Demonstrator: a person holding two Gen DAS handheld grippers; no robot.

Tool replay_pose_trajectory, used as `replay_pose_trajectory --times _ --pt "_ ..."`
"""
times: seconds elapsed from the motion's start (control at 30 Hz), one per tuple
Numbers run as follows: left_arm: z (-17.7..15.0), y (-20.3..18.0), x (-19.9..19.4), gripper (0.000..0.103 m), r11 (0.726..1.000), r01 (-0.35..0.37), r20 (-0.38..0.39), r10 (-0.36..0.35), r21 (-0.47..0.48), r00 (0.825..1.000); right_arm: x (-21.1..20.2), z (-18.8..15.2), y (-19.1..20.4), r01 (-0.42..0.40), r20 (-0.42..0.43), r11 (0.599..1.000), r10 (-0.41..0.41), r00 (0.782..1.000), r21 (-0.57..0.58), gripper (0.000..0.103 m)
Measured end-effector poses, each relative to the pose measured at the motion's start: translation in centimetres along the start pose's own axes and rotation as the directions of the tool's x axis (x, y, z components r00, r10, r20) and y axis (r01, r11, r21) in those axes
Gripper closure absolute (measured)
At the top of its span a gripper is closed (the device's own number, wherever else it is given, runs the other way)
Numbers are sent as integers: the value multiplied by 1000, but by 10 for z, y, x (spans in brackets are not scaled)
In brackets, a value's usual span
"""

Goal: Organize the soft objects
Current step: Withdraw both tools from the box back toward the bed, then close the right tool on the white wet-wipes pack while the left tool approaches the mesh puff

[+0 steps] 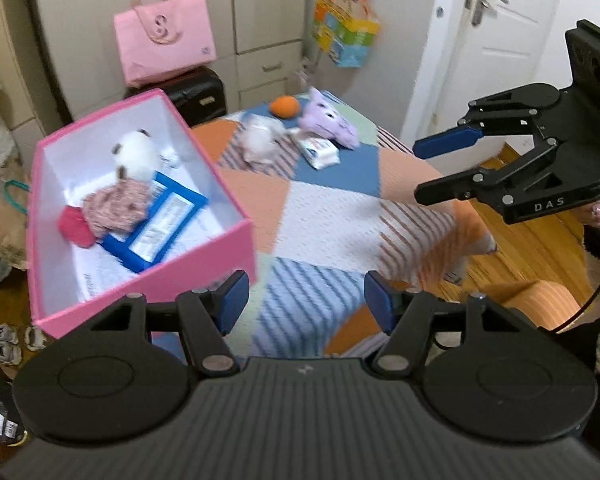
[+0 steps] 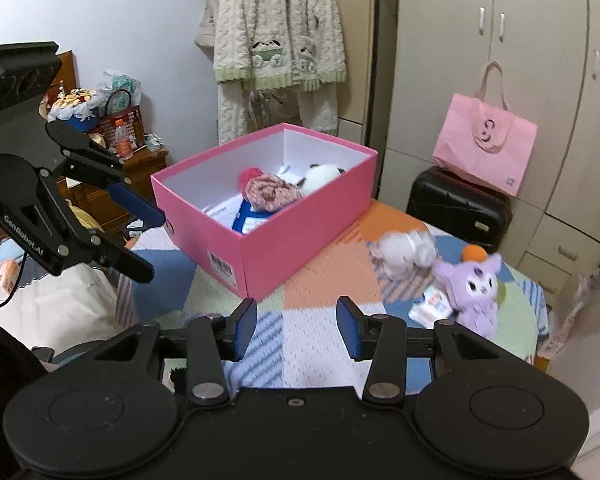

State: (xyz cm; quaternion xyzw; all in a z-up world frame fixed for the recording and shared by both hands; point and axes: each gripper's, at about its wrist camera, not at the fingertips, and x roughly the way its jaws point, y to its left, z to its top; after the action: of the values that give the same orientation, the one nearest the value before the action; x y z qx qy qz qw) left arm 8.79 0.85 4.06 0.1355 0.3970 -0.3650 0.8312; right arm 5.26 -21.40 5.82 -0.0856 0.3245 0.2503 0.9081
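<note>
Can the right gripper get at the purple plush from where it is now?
Probably yes. The right gripper is open and empty over the patchwork cloth, and the purple plush sits in the open; only a tissue pack lies against its near side.

Pink box (image 2: pixel 300 232), purple plush (image 2: pixel 474 292), orange ball (image 1: pixel 285 106), patchwork cloth (image 1: pixel 332 208).

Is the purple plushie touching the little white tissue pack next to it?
Touching. In the right wrist view the purple plushie leans against the white tissue pack, with no quilt showing between them.

Home bedroom, wardrobe (image 2: pixel 480 80), hanging fluffy robe (image 2: pixel 276 40) (panda patches), suitcase (image 2: pixel 456 204), patchwork-covered table (image 2: pixel 320 280)
</note>
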Motion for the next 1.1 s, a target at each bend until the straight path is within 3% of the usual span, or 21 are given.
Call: replay_pose_trajectory --times 0.2,0.37,0.53,0.73,0.97,1.1 --pt "1 -17 22 40 998 55 -45 -54 7 998 -3 -27 -15 7 -3 998 -6 1000 65 49" --pt "8 -24 39 40 997 73 -39 -73 -3 997 3 -43 -31 48 -3 995 -48 999 85 48" --pt "15 -24 53 40 998 33 16 -32 -52 999 7 -48 -35 157 41 985 -160 986 67 47" --pt "34 -27 69 41 997 -21 105 30 -80 994 24 -50 -58 114 93 988 -124 988 105 44" --pt "55 -20 112 42 990 1 88 11 -142 996 75 -57 -90 159 73 979 -169 983 127 44" --pt "65 -15 135 42 984 -38 100 56 -173 993 100 -59 -111 149 66 968 -166 984 201 44"
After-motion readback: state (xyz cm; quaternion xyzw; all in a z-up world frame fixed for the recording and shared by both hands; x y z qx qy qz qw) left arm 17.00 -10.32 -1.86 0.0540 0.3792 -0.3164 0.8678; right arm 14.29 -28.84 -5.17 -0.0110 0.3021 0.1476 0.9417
